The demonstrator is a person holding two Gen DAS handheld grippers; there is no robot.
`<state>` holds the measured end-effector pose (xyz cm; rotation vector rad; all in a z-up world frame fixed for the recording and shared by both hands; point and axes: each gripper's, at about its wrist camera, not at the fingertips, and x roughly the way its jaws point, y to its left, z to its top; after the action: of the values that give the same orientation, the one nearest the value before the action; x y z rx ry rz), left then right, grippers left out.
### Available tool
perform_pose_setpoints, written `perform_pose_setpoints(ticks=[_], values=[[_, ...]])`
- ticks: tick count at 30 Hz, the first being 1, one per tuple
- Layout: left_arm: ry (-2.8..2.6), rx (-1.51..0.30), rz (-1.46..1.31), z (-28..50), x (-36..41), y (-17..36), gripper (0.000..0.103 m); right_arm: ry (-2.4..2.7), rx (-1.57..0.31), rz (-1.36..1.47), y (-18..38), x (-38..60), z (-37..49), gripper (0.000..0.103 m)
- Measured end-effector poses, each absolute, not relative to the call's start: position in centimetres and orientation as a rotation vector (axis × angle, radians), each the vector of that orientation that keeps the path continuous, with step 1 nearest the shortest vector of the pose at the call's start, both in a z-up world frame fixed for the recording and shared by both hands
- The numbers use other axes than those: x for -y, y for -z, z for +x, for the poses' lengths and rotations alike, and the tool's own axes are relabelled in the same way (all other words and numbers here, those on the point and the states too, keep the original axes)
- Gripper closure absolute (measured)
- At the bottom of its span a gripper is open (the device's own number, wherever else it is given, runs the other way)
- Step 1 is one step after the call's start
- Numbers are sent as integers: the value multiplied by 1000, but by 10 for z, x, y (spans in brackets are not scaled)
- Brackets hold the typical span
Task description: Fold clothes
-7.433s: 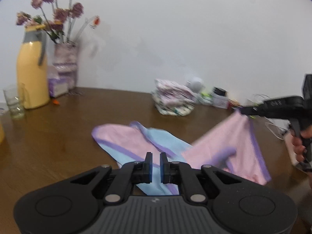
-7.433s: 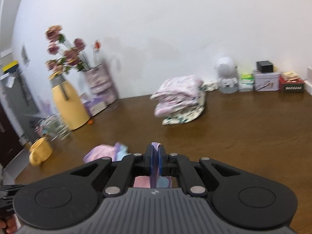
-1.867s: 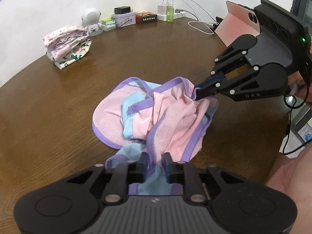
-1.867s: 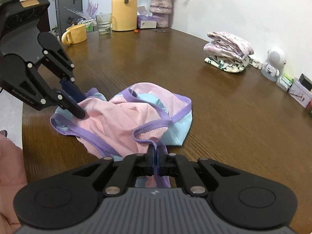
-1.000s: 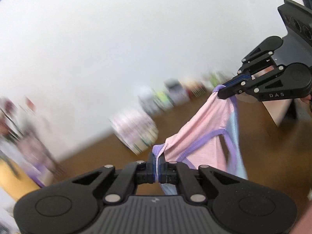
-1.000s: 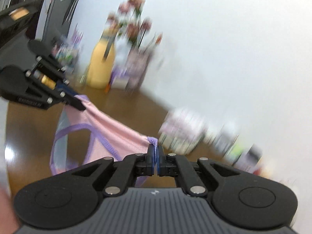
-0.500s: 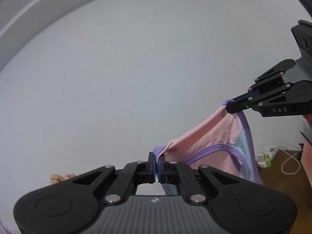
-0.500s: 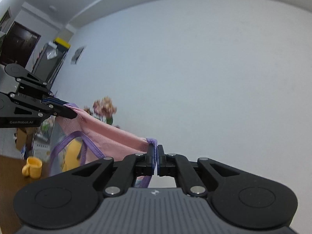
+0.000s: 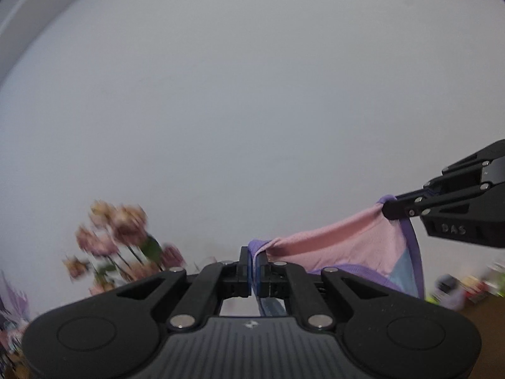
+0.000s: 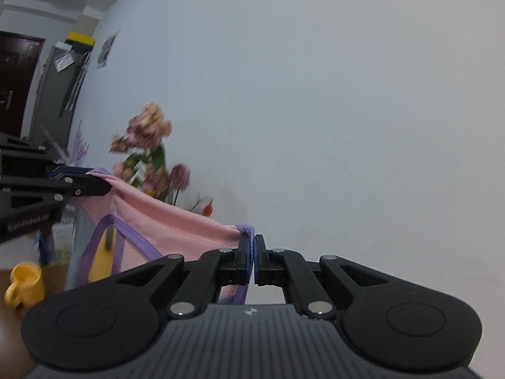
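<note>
1. While both cameras tilt up toward the pale wall [image 9: 252, 94], the left gripper [image 9: 253, 268] has its jaws pressed together on a purple-trimmed corner of the pink garment [image 9: 347, 246], at about 6 o'clock in the left wrist view.
2. In that same view the right gripper [image 9: 389, 210] reaches in from 3 o'clock, pinching the opposite corner of the garment; its jaws are closed on the fabric.
3. The garment hangs in the air between the two grippers, its pink top edge sagging slightly, with a light blue panel and purple binding falling below toward 4 o'clock.
4. In the right wrist view the right gripper [image 10: 253, 260] clamps the purple hem at 6 o'clock, and the left gripper [image 10: 105, 186] holds the far corner at 9 o'clock.
5. The garment [image 10: 176, 224] stretches from 9 o'clock down to the centre, a purple loop of binding drooping beneath it.
6. Blurred pink flowers [image 10: 148, 158] stand behind the cloth at roughly 10 o'clock; they also show at 8 o'clock in the left wrist view [image 9: 120, 240].
7. A yellow mug [image 10: 23, 281] sits at 8 o'clock in the right wrist view, on a brown table [image 10: 6, 322].
8. Small blurred items [image 9: 467, 284] lie at 4 o'clock in the left wrist view; what they are cannot be told.
</note>
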<state>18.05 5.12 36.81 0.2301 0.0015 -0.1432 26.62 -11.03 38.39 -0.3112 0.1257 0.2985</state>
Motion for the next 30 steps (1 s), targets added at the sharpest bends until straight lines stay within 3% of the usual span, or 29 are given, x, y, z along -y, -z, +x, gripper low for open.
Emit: perform_pose_setpoints(ticks=[5, 10, 17, 23, 27, 30], values=[[82, 179, 249, 146, -68, -417, 102, -293, 62, -271, -438, 76, 262, 101], [139, 213, 418, 77, -57, -393, 102, -370, 106, -335, -421, 75, 226, 101], [356, -104, 507, -10, -21, -246, 102, -494, -125, -519, -284, 101, 171, 102], [611, -481, 340, -55, 6, -94, 102, -557, -467, -495, -122, 145, 120, 102], [631, -531, 299, -52, 0, -78, 102, -550, -621, -450, -55, 180, 82, 102], [646, -569, 267, -49, -4, -66, 102, -546, -680, -412, -36, 197, 64, 102]])
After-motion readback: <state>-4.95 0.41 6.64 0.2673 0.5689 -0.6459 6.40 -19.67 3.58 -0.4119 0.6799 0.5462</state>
